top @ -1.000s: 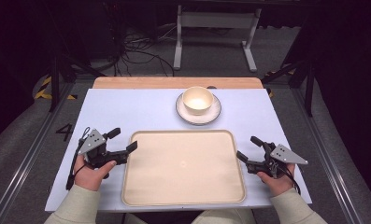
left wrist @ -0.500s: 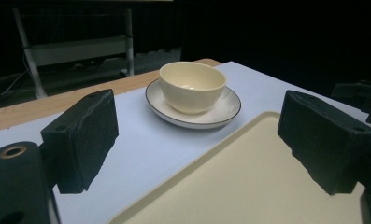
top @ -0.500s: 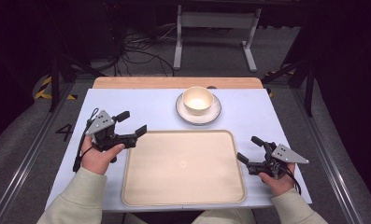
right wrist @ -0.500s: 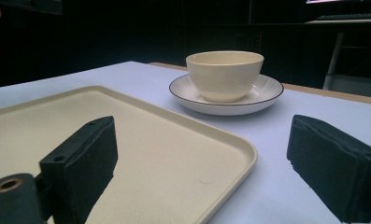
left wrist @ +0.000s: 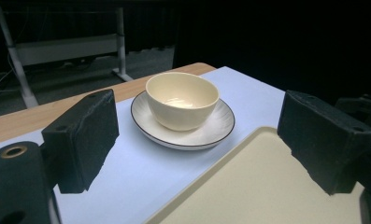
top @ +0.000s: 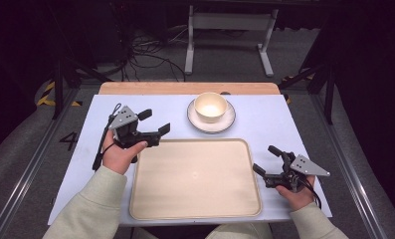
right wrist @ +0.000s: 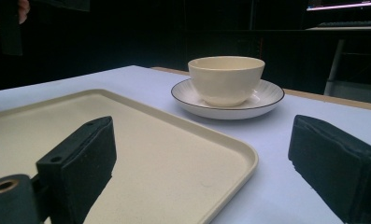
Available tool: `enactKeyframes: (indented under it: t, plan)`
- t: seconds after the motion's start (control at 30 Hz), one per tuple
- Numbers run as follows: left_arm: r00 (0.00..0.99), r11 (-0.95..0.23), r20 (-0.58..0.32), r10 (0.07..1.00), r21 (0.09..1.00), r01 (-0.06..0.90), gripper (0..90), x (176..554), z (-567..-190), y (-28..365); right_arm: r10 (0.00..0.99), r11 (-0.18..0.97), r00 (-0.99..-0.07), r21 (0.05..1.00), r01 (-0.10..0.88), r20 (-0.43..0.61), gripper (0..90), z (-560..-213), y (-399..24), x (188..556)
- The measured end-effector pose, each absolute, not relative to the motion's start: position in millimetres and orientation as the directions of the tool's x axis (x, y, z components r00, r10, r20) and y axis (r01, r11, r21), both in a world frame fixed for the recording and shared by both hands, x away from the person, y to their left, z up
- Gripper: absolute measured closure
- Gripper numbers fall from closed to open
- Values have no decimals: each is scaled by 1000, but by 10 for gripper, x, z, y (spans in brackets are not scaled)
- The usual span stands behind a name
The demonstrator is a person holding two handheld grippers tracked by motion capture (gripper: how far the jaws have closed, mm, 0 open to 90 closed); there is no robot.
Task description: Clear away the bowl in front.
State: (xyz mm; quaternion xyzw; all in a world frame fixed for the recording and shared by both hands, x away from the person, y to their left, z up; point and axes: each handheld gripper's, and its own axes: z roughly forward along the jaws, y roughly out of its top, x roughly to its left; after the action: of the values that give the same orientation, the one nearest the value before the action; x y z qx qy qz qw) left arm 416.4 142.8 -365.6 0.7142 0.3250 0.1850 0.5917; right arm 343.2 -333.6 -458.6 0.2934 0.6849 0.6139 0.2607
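The left gripper (top: 155, 124) is held raised above the near-left part of the table (top: 264, 114), just beside the far-left corner of the tray (top: 195, 209), with its jaws spread wide and nothing between them. It is aimed toward the bowl (top: 210, 106), which is framed between the jaws in the left gripper view, so a reach for the bowl can be judged to be in hand. The bowl is set upright and empty in the middle of a saucer (top: 225, 122) on the far side of the table, just beyond the tray's far edge and apart from it. The tray lies bare at the near centre, presumably kept free as the place where the crockery is to be set. The right gripper (top: 264, 160) is rested low by the tray's right edge, jaws likewise spread and holding nothing, seemingly kept in waiting. No brand or label can be made out on the bowl, saucer or tray; a dark "4" (top: 68, 140) is marked at the table's left edge.
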Motion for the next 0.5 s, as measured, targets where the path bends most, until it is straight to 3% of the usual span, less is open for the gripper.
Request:
enactKeyframes:
  t: [0.5]
  plan:
    - [725, -113, -116, 679, 959, 259, 161, 4528, -3568, 1071, 715, 71, -699, 994, 87, 10, 95, -4588, -3342, 3438]
